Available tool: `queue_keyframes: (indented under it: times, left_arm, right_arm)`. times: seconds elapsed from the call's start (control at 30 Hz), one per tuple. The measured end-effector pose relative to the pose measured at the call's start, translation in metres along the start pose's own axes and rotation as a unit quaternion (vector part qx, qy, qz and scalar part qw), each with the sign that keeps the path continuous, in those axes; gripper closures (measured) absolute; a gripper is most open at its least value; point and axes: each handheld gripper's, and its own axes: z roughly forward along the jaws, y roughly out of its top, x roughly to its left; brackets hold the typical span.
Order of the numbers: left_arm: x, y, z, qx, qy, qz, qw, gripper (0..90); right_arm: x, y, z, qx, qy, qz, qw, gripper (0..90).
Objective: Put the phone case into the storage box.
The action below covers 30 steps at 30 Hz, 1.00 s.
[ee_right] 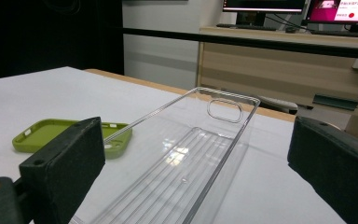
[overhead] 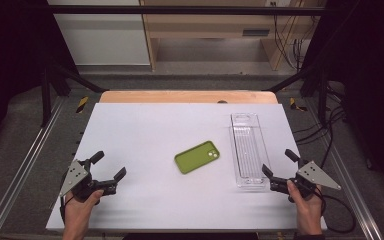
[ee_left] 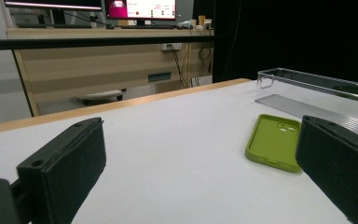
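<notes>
The white tabletop [overhead: 145, 130] carries every item, and a strip of its wooden edge is exposed along the far side. Beyond it the high view records grey floor, black frame rails and pale cabinets. The gripper views add what the high view cuts off: a long wooden desk [ee_left: 98, 60] bearing lit monitors [ee_left: 140, 8], with cables hanging at its end.

Next in size is the clear plastic tray [overhead: 247, 150], long and narrow, lying on the right part of the tabletop with its long axis running away from the person. The right gripper view reveals its ribbed floor and a handle cut-out in the far end wall; nothing lies inside it.

The green phone case [overhead: 197, 156] lies near the tabletop's centre, just left of the tray and apart from it. The high view shows it flat with a camera opening; the right gripper view shows the hollow side facing up.

The left claw [overhead: 107, 167] rests at the near left corner, jaws apart and holding nothing. The right claw [overhead: 279, 166] sits at the tray's near end, jaws likewise apart and holding nothing.
</notes>
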Motion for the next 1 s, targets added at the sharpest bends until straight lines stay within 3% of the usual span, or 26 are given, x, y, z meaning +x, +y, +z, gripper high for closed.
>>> queue_keyframes:
  times: [0.13, 0.3, 0.57, 0.73, 0.87, 1.0]
  left_arm:
    - [-0.007, -0.002, 0.000, 0.018, -0.004, -0.003, 0.9998, 1.6]
    - [-0.017, 0.003, 0.005, 0.021, -0.013, -0.018, 0.9995, 1.5]
    - [-0.035, 0.015, 0.024, 0.058, -0.031, 0.006, 0.9978, 1.8]
    - [-0.047, 0.020, 0.053, 0.102, -0.062, 0.036, 0.9922, 1.8]
    - [-0.054, 0.023, 0.070, 0.113, -0.073, 0.056, 0.9893, 2.6]
    - [-0.057, 0.025, 0.088, 0.125, -0.083, 0.062, 0.9868, 2.7]
  right_arm:
    - [0.001, -0.001, 0.001, 0.003, 0.001, 0.001, 1.0000, 4.1]
    - [0.002, -0.001, -0.001, 0.003, -0.001, 0.009, 1.0000, 3.6]
    - [0.003, -0.001, -0.001, 0.001, -0.007, 0.010, 0.9999, 3.1]
    - [0.003, -0.001, -0.002, 0.000, -0.011, 0.012, 0.9999, 3.0]
    - [0.003, -0.001, -0.001, 0.000, -0.012, 0.012, 0.9999, 2.6]
    - [0.004, -0.001, 0.000, 0.005, -0.012, 0.010, 0.9999, 2.6]
